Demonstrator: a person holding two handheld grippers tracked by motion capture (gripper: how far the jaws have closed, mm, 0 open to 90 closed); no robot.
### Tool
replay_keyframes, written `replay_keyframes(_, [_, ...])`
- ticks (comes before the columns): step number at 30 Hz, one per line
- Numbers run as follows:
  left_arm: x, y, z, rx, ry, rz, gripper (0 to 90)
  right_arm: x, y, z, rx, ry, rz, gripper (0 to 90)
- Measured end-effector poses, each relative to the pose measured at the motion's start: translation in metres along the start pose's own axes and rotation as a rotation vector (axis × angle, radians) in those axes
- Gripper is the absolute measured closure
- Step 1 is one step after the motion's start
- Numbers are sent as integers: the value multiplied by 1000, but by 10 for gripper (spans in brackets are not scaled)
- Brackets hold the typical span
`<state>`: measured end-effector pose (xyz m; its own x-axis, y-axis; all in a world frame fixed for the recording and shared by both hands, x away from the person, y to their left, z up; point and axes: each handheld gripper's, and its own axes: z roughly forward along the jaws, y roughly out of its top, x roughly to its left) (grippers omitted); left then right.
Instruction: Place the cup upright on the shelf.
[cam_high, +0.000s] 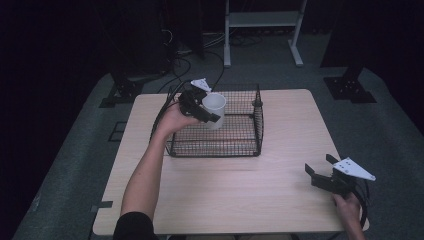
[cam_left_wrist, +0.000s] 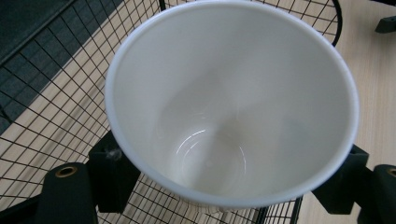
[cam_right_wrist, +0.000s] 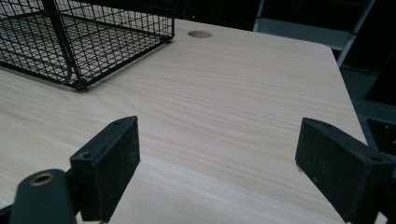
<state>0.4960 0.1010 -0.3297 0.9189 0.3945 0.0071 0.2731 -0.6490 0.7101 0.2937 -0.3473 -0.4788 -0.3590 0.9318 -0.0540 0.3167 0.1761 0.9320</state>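
A white paper cup (cam_high: 214, 110) hangs upright over the left half of a black wire basket (cam_high: 250, 145). My left gripper (cam_high: 206, 111) is shut on the cup. In the left gripper view the empty cup (cam_left_wrist: 233, 102) stands mouth-up between the two black pads (cam_left_wrist: 112, 175), with the basket's mesh (cam_left_wrist: 56, 107) beneath it. My right gripper (cam_high: 320, 169) rests open near the table's front right corner. In the right gripper view its gripper (cam_right_wrist: 217, 163) holds nothing, and bare wood lies between the pads (cam_right_wrist: 109, 158).
The light wooden table (cam_high: 235, 195) has a round cable hole (cam_right_wrist: 199, 34) near its far edge. The basket's corner (cam_right_wrist: 77, 79) stands to the left of my right gripper. A white metal frame (cam_high: 262, 30) and cables (cam_high: 185, 60) lie on the floor behind the table.
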Motion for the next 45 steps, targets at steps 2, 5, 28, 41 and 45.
replay_keyframes(2, [1, 0, 3, 1, 0, 2, 219, 0, 0, 0, 0, 0, 0, 131])
replay_keyframes(5, [2, -1, 8, 6, -1, 1, 219, 0, 0, 0, 0, 0, 0, 131])
replay_keyframes(28, [14, -10, 41, 52, -32, -43, 219, 0, 0, 0, -1, 0, 2, 131])
replay_keyframes(41, [18, -15, 60, 87, -57, -58, 219, 0, 0, 0, -4, 2, 2, 130])
replay_keyframes(45, [19, -16, 62, 90, -57, -64, 219, 0, 0, 0, -3, 2, 2, 130])
